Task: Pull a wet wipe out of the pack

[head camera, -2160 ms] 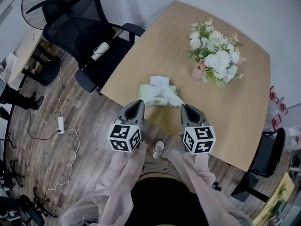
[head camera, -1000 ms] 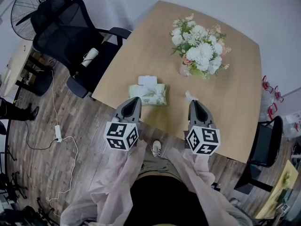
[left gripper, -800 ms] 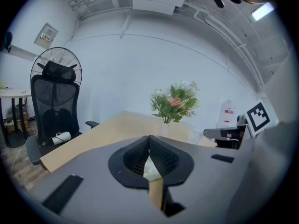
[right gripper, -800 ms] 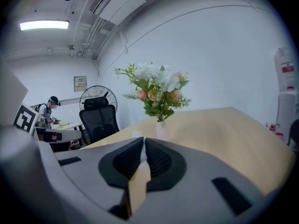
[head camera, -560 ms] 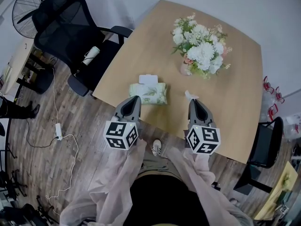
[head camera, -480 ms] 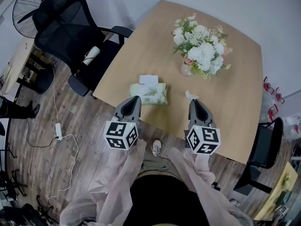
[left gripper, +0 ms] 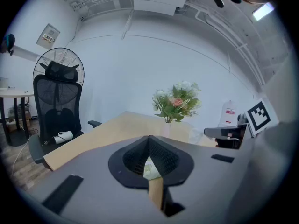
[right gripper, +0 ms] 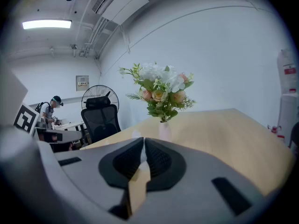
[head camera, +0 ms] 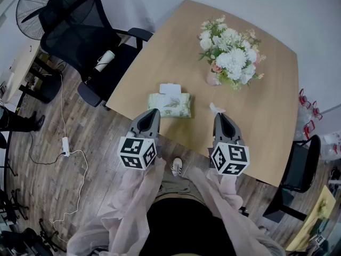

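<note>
Pinching a small white wet wipe (head camera: 215, 109) at its tip, the right gripper (head camera: 219, 116) has its fingers clenched on it above the table (head camera: 266, 121), near the front edge. The pack (head camera: 169, 105) lies flat by the same edge, closer to the left corner, with a white flap (head camera: 170, 89) showing at its far side. The left gripper (head camera: 153, 112) hovers at the front edge just before the pack, fingers pressed together with nothing between them. A vase of flowers (head camera: 230, 57) stands toward the far right side.
</note>
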The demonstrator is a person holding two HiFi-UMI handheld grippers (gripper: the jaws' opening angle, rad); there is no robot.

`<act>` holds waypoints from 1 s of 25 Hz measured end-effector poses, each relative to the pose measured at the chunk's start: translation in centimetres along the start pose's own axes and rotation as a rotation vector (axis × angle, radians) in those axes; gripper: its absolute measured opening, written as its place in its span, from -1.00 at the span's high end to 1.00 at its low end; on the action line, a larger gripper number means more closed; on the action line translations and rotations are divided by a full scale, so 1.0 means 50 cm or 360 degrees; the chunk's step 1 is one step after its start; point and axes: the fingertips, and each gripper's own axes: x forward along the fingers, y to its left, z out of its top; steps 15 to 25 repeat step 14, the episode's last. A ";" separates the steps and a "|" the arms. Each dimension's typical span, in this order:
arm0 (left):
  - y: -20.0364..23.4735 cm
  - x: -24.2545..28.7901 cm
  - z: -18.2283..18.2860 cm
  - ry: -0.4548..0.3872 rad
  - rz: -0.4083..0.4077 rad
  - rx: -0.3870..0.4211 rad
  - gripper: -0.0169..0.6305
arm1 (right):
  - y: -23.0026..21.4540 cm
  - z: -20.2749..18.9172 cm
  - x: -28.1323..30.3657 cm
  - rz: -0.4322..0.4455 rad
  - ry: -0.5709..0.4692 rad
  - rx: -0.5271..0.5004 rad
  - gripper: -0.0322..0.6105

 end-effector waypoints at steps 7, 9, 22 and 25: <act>-0.003 -0.006 -0.002 0.0001 0.0007 -0.0004 0.91 | 0.000 -0.002 -0.005 0.0010 0.0005 0.0003 0.84; -0.004 -0.008 -0.003 0.0003 0.0010 -0.0006 0.91 | 0.001 -0.002 -0.006 0.0013 0.0006 0.0002 0.84; -0.004 -0.007 -0.006 0.0005 0.0013 -0.0009 0.91 | 0.001 -0.003 -0.004 0.0023 0.0009 -0.0005 0.84; -0.004 -0.007 -0.006 0.0005 0.0013 -0.0009 0.91 | 0.001 -0.003 -0.004 0.0023 0.0009 -0.0005 0.84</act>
